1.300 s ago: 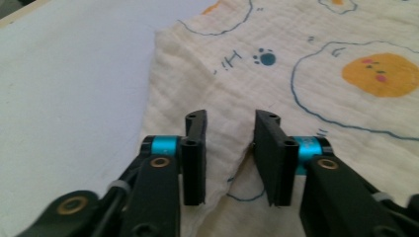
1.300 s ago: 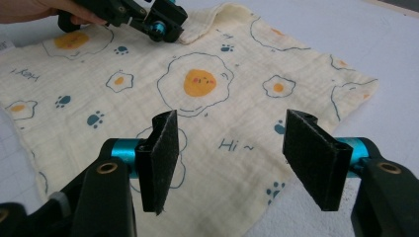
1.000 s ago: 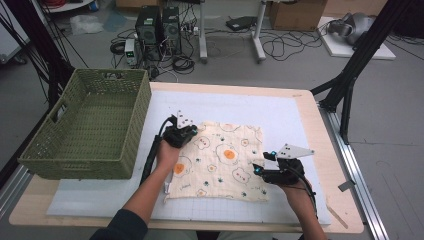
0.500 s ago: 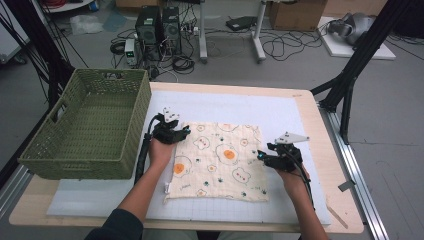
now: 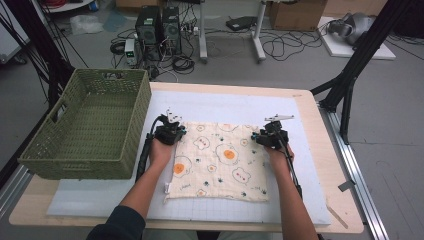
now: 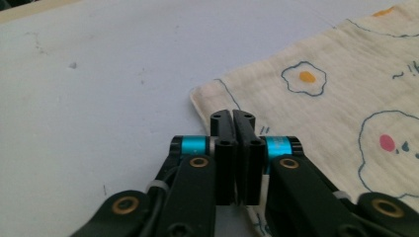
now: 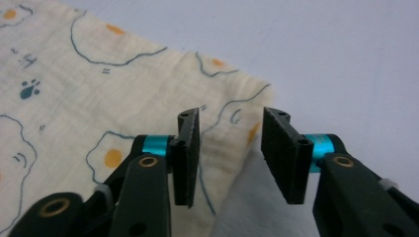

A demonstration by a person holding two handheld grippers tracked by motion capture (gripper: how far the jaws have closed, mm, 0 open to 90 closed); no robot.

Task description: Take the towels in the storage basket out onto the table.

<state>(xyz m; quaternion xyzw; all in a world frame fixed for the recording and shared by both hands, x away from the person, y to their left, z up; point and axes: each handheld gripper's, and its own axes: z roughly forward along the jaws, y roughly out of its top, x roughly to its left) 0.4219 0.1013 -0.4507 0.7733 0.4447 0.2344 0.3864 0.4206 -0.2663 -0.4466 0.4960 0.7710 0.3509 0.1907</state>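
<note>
Cloth, cream, printed with fried eggs and small faces; lies flat on a white mat on the worktop.

Left hand-held gripper: jaws pressed together at the cloth's far left corner, over its edge; whether fabric is pinched between them cannot be told. In the high view it sits at that corner, the hand behind it.

Right hand-held gripper: jaws apart, having just been closing, straddling the cloth's far right corner, which rises slightly between them; pads not pressing on it. In the high view it sits at that corner.

Basket, green wicker, stands on the worktop's left side, just beside the left hand-held gripper, apart from the cloth.
</note>
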